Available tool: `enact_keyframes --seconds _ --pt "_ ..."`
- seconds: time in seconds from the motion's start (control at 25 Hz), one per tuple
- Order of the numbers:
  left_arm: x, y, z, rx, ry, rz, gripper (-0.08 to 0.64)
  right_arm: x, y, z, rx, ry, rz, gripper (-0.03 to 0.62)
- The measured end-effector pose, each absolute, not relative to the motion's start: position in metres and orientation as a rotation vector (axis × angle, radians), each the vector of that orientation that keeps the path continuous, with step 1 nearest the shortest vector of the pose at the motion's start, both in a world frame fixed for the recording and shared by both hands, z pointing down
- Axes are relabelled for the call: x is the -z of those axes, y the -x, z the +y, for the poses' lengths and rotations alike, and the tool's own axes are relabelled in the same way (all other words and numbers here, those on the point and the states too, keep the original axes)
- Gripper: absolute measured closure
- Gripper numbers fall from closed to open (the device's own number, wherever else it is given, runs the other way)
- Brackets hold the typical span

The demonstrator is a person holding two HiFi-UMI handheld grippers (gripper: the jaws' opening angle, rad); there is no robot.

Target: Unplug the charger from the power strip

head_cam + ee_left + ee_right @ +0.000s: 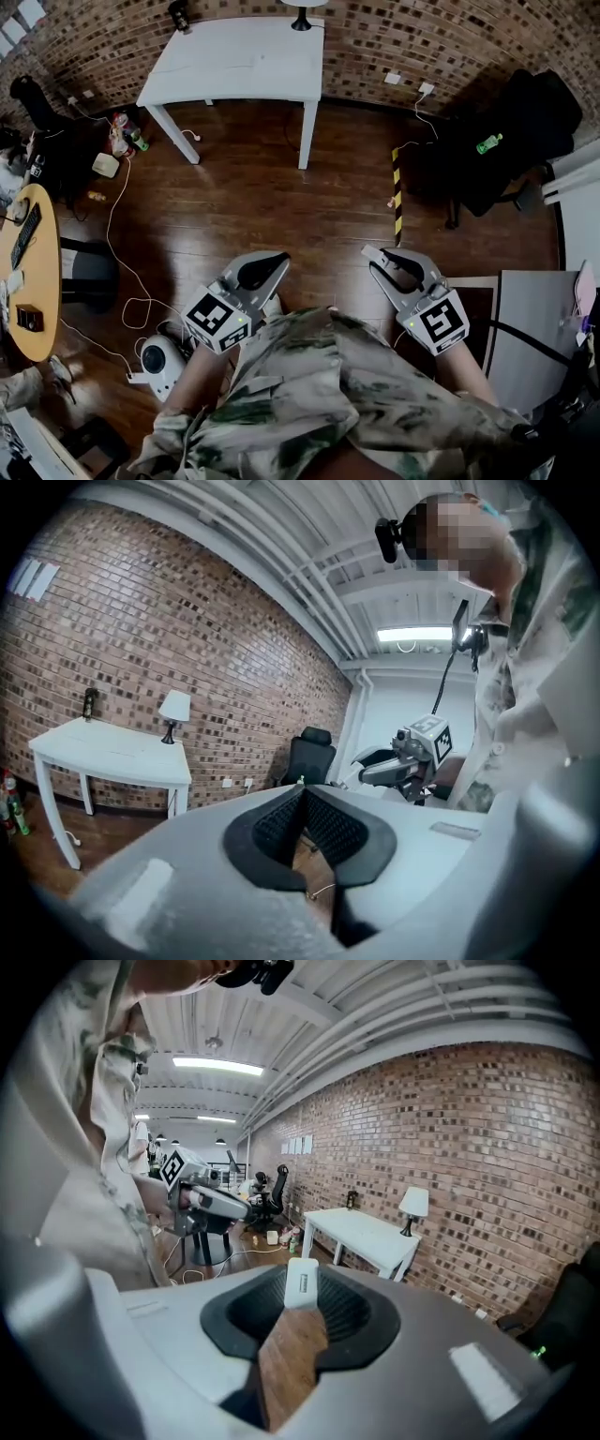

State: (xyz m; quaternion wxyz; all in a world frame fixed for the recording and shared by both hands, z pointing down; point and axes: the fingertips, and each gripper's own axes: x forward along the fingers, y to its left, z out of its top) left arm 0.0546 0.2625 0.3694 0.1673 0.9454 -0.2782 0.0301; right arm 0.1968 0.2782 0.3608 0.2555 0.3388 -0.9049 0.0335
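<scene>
In the right gripper view a small white charger [301, 1286] sits upright between the black pads of my right gripper [302, 1290], which is shut on it at the tips. In the head view that gripper [375, 257] hangs in the air at waist height, right of the middle, high above the wood floor. To its left my left gripper [278, 262] is held at the same height with its jaws together and nothing in them; the left gripper view shows its pads [281, 822] meeting at the tip. A white block that may be the power strip [138, 378] lies on the floor at lower left.
A white table [239, 61] with a lamp [301, 19] stands against the brick wall. A black office chair [511, 131] is at right, a round wooden table [37, 272] at left. White cable [117, 244] loops over the floor by a white round device [161, 364].
</scene>
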Motion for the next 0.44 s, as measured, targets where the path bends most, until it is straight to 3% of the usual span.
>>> enact_keyframes --seconds 0.44 --pt "-0.366 -0.146 0.32 -0.141 -2.673 -0.858 0.557 -0.37 -0.294 0.319 -0.087 -0.906 -2.503 0.485"
